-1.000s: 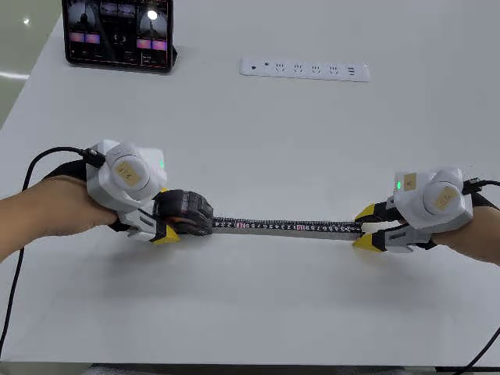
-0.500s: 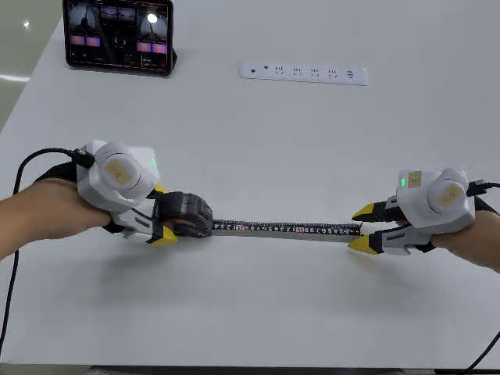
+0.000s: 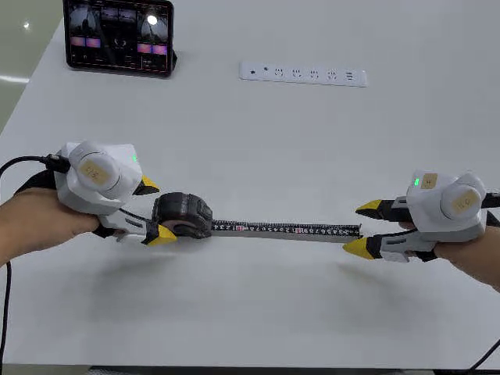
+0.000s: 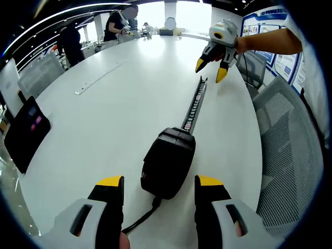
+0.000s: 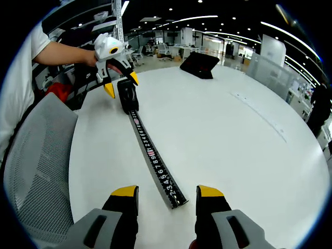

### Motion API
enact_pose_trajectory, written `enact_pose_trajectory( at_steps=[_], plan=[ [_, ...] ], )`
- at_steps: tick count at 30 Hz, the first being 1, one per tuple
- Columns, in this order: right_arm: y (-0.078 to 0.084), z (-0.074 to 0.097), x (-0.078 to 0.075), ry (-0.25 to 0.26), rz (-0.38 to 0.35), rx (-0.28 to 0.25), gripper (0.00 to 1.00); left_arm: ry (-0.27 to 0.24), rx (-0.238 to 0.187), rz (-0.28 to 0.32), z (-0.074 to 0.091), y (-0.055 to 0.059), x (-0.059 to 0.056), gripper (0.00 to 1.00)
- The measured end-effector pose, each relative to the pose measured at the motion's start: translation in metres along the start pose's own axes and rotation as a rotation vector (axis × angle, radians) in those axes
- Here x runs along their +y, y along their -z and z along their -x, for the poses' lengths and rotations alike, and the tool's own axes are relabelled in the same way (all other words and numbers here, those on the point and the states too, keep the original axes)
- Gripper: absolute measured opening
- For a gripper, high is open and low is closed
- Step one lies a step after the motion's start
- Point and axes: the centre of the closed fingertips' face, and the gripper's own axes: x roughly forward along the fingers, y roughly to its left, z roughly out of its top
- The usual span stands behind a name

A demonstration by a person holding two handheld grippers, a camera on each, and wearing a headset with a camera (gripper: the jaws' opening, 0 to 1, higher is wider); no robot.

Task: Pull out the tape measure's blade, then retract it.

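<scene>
Blade (image 3: 285, 230) lies pulled out across the table (image 3: 234, 141), running right from the tape measure case (image 3: 182, 216). Left gripper (image 3: 157, 210): jaws apart, flanking the case, not clamped. Right gripper (image 3: 361, 228): jaws apart at the blade tip, holding nothing. We judge the pull-out done; retraction is left.

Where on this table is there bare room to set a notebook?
Free: the wide patch between power strip and blade, and the strip between blade and near table edge. Crowded: the line from left gripper through tape measure to right gripper.
</scene>
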Motion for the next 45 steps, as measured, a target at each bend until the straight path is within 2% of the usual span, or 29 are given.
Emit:
enact_pose_trajectory(
  at_steps=[10,14,26,32,38,45],
  plan=[
    [-0.007,0.007,0.004,0.047,-0.037,-0.038,0.51,-0.067,-0.083,0.057,0.018,-0.011,0.005,0.57],
    [-0.007,0.01,0.007,0.058,-0.049,-0.047,0.53,-0.082,-0.1,0.073,0.024,-0.011,0.003,0.58],
    [-0.007,0.017,0.014,0.084,-0.076,-0.077,0.57,-0.112,-0.159,0.153,0.035,-0.005,-0.004,0.59],
    [-0.006,0.02,0.017,0.107,-0.094,-0.097,0.62,-0.131,-0.184,0.185,0.042,-0.001,-0.008,0.61],
    [-0.006,0.023,0.024,0.132,-0.122,-0.125,0.65,-0.156,-0.217,0.242,0.049,0.005,-0.013,0.65],
    [-0.009,0.025,0.025,0.159,-0.13,-0.148,0.68,-0.172,-0.231,0.289,0.053,0.017,-0.022,0.68]
  ],
)
